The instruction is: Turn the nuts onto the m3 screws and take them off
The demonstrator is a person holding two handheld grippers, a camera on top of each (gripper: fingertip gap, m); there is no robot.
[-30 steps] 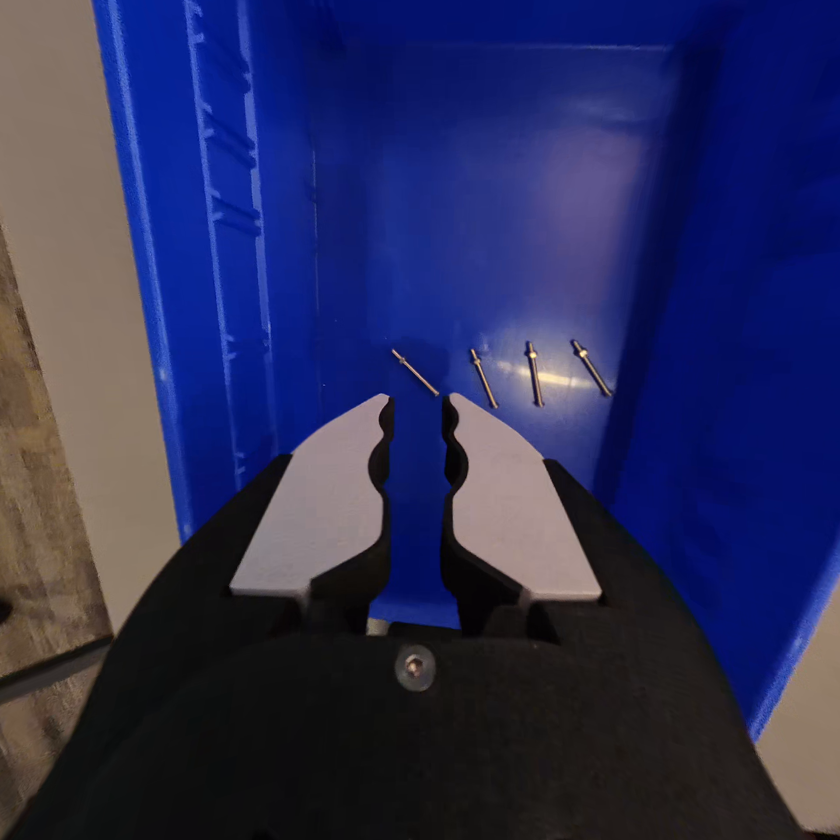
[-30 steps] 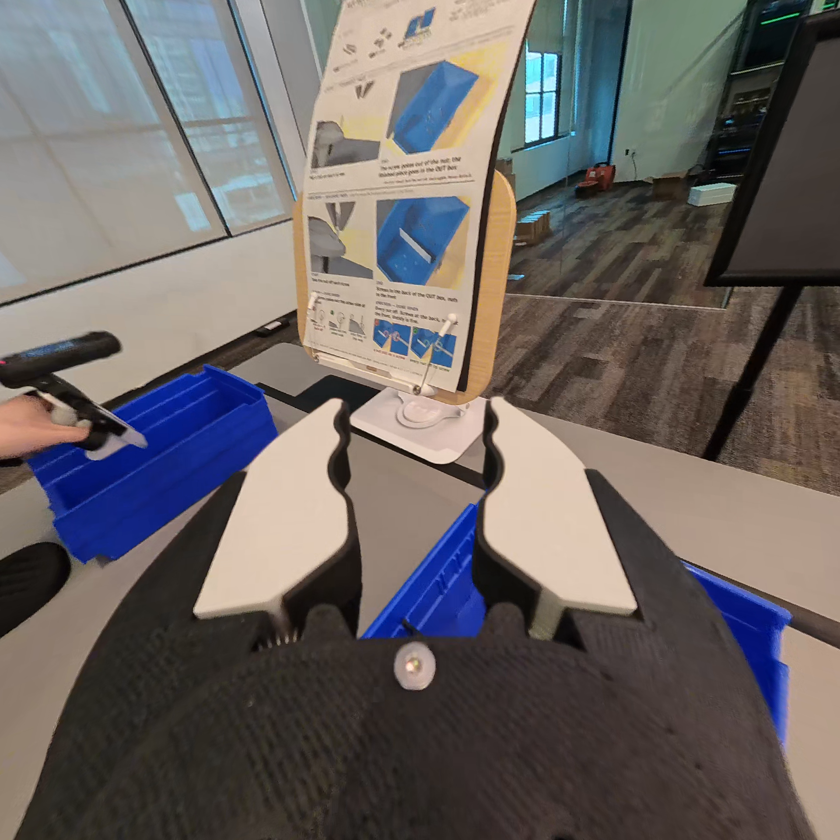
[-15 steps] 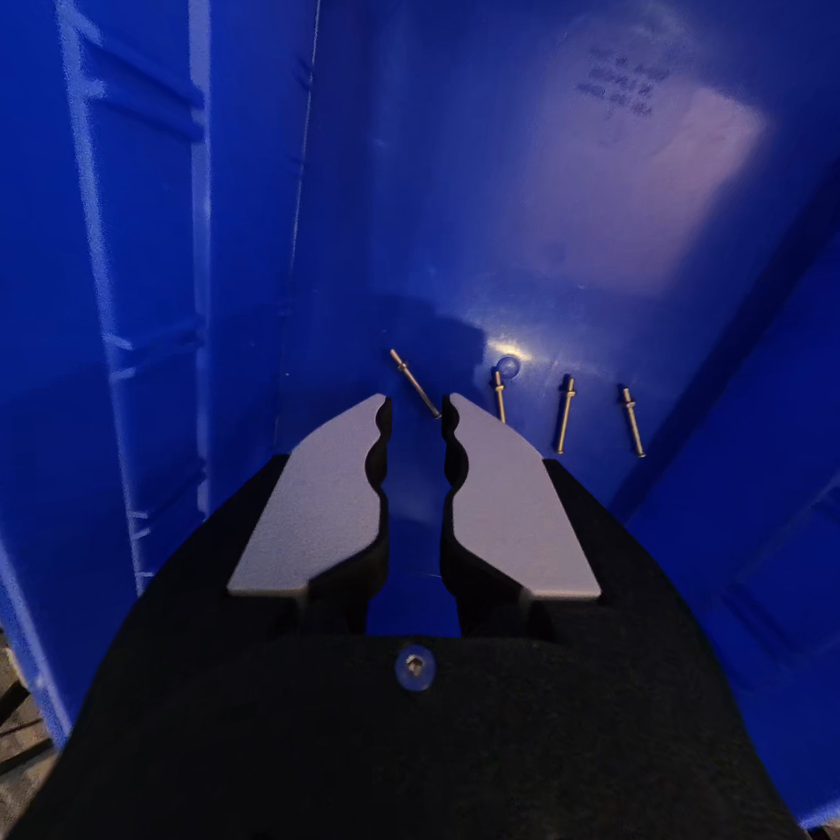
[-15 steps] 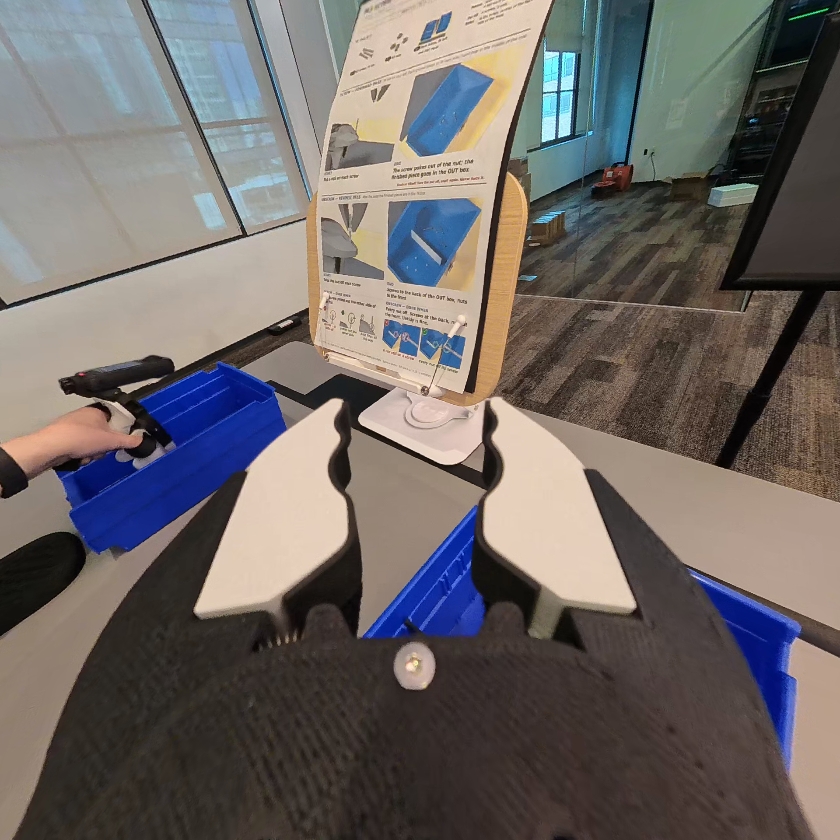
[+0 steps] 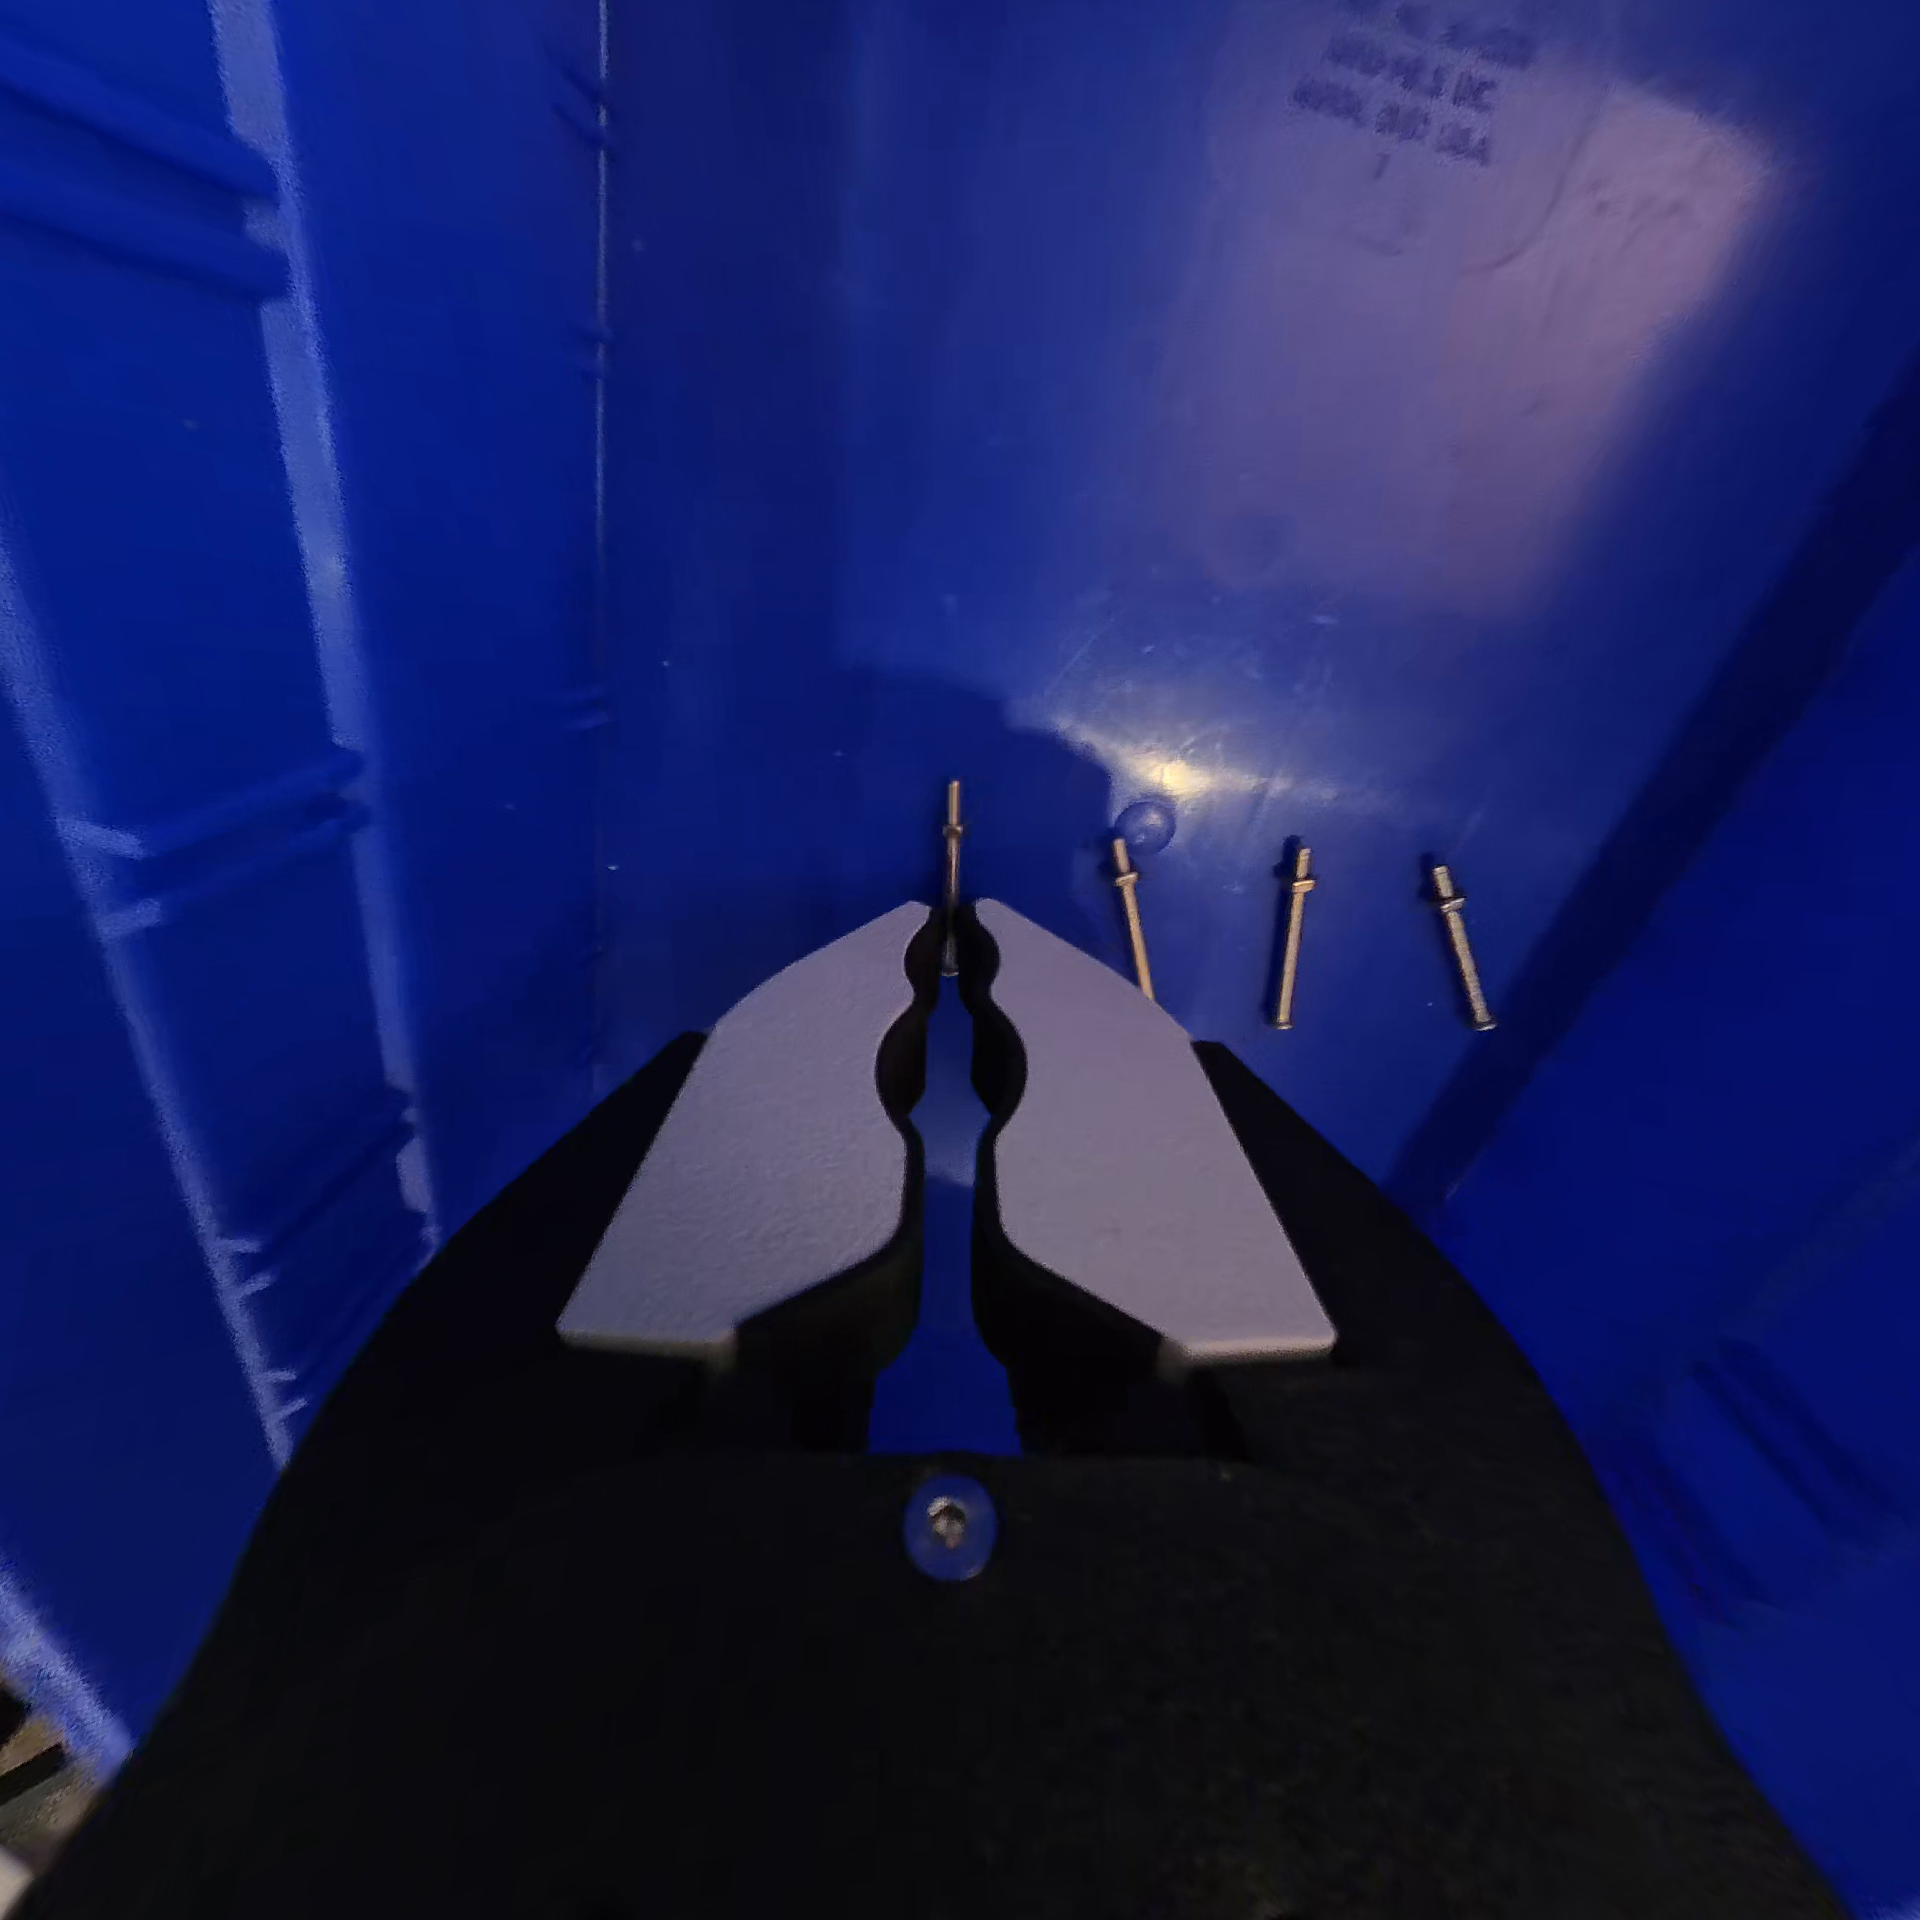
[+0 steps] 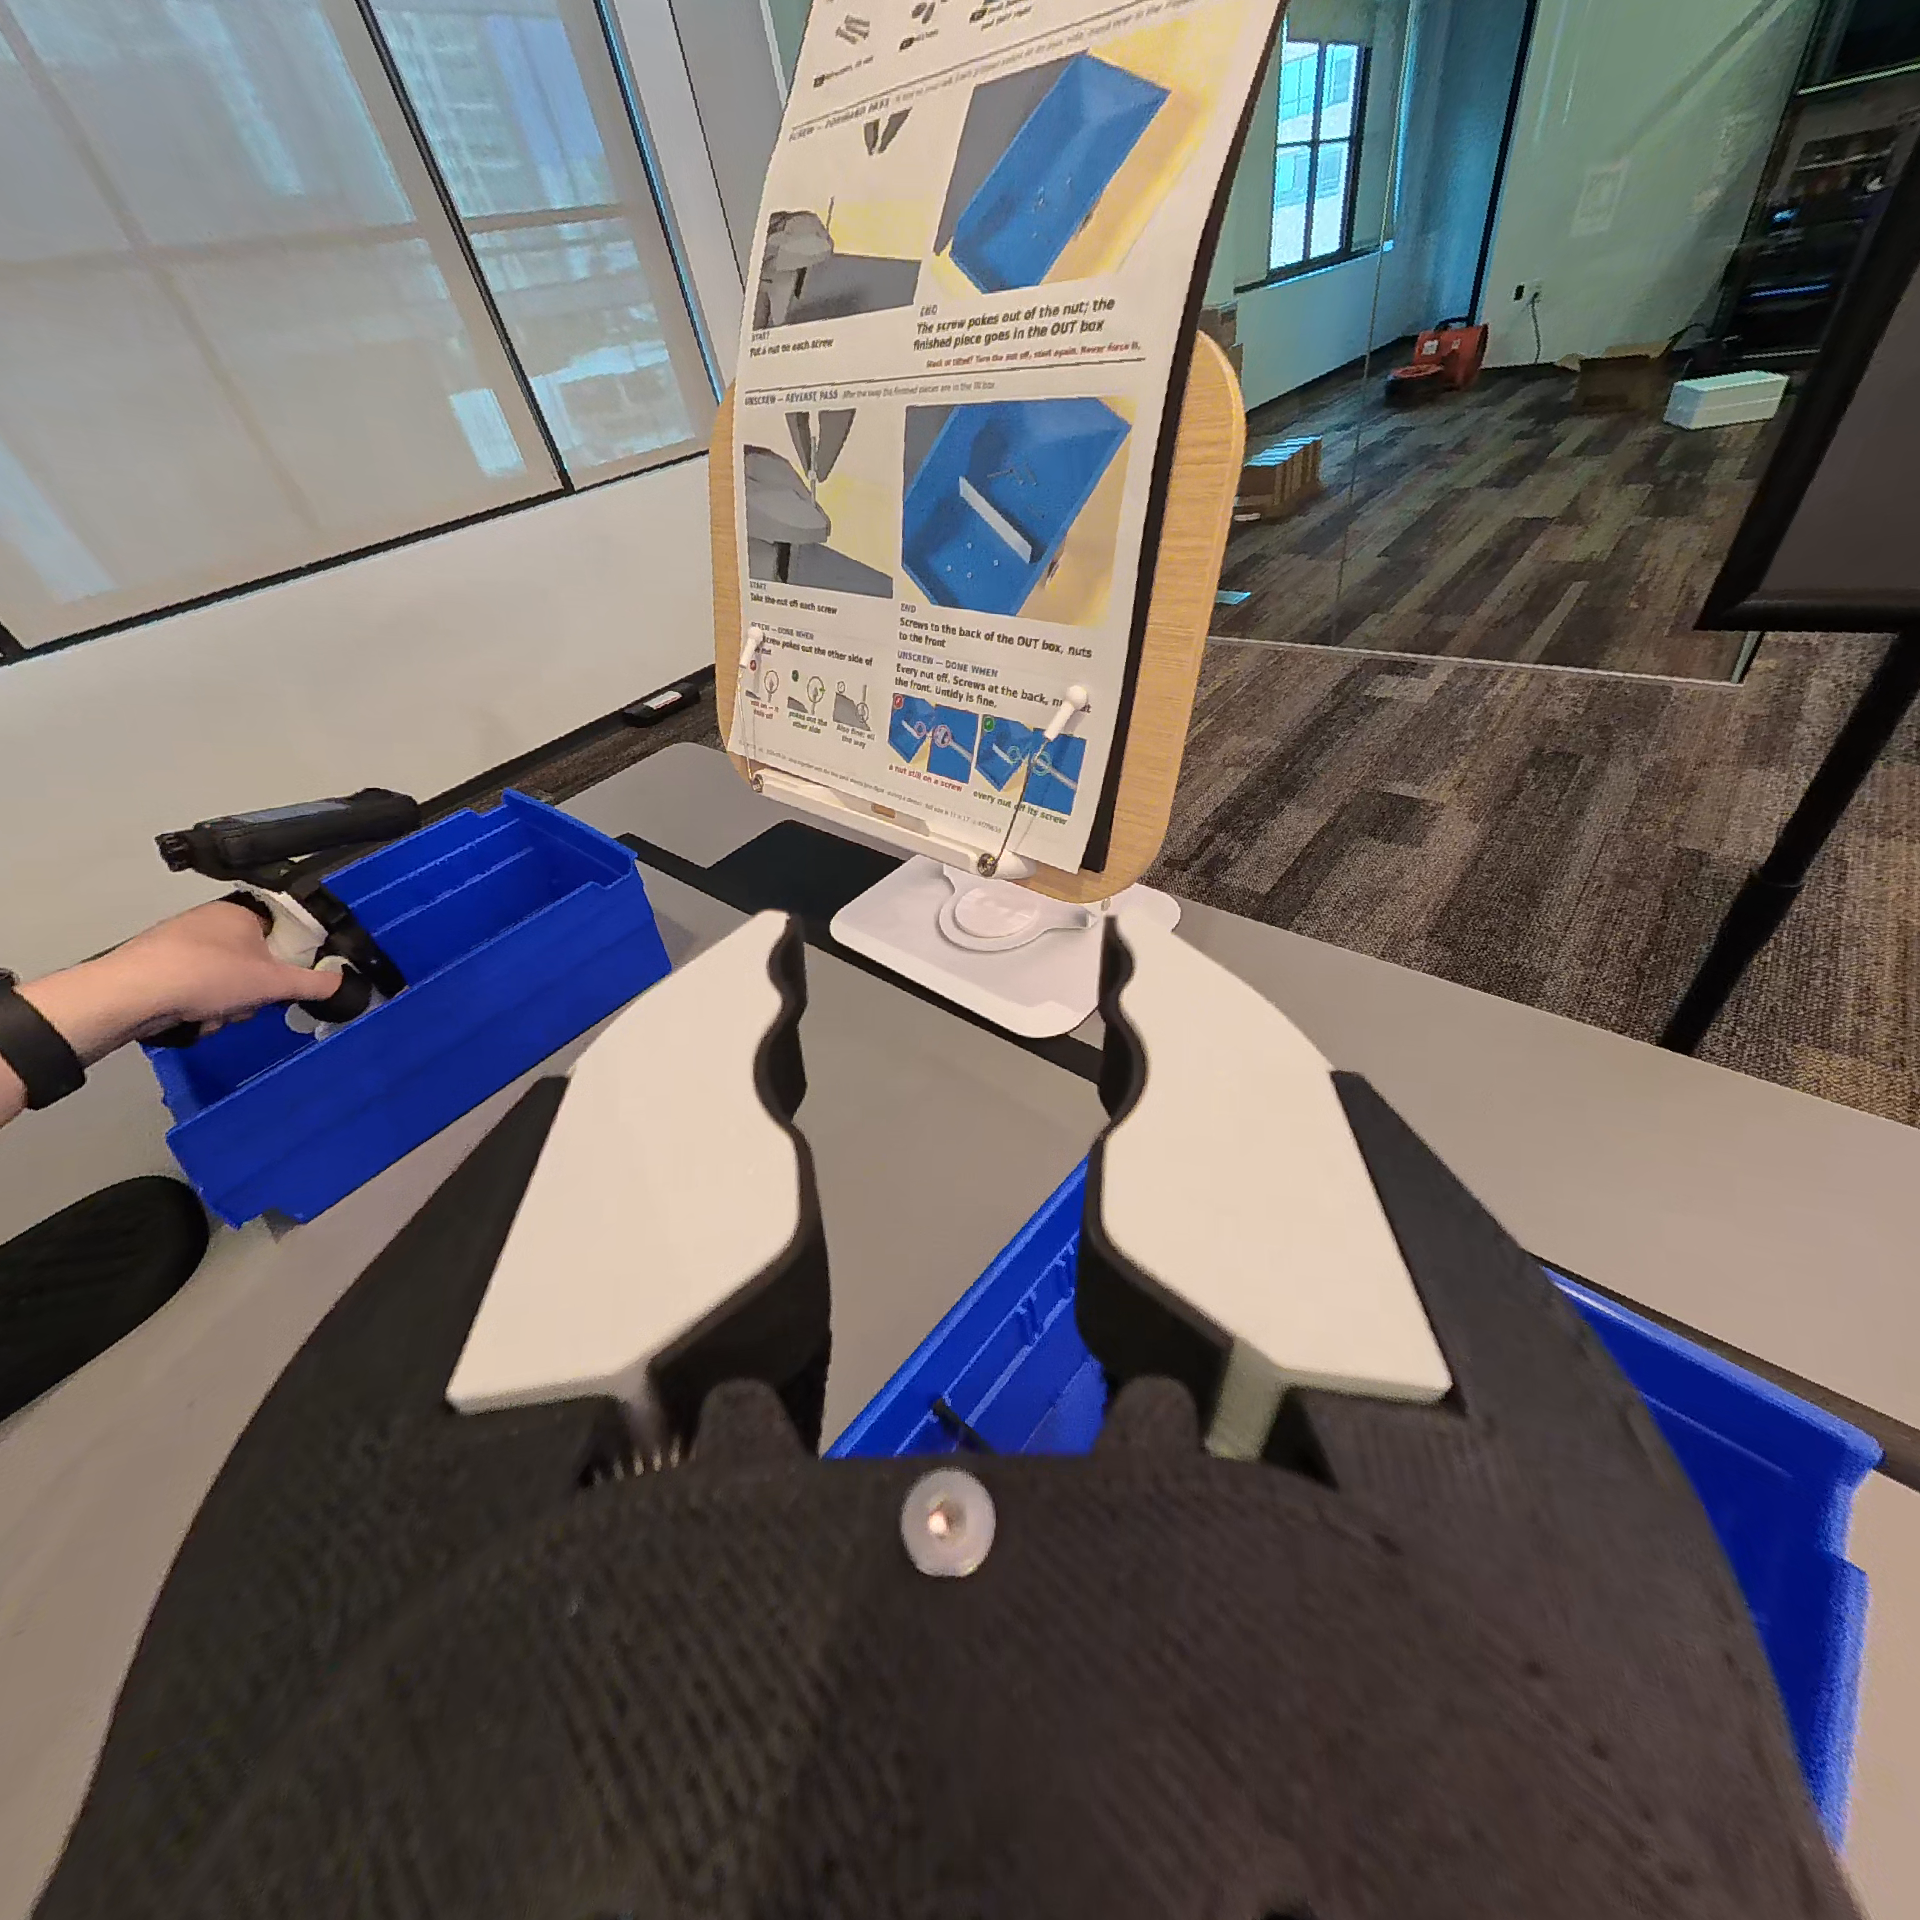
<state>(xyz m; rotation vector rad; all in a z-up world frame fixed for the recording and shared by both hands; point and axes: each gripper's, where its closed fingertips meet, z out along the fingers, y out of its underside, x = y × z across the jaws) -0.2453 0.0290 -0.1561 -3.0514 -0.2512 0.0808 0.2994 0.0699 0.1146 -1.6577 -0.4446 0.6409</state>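
Observation:
In the left wrist view my left gripper [image 5: 950, 916] is deep inside a blue bin [image 5: 727, 416] and is shut on the leftmost screw [image 5: 952, 842], which carries a nut and pokes out ahead of the fingertips. Three more screws with nuts lie on the bin floor to its right [image 5: 1130, 914] [image 5: 1291, 951] [image 5: 1460, 961]. In the right wrist view my right gripper [image 6: 948, 966] is open and holds nothing, above the grey table. The left gripper [image 6: 312, 914], held by a hand, shows far left in the left blue bin [image 6: 499, 977].
A second blue bin [image 6: 1714, 1475] sits under and right of my right gripper. A stand with an instruction sheet [image 6: 977, 468] is on its white base [image 6: 997, 935] at the table's back. A black pad [image 6: 83, 1268] lies at the left edge. Spacing between my two grippers at the tips: around 60 cm.
My left gripper moved deeper into the bin and shut on the leftmost screw, which turned from slanted to straight along the fingers. The right gripper stayed open and shifted slightly.

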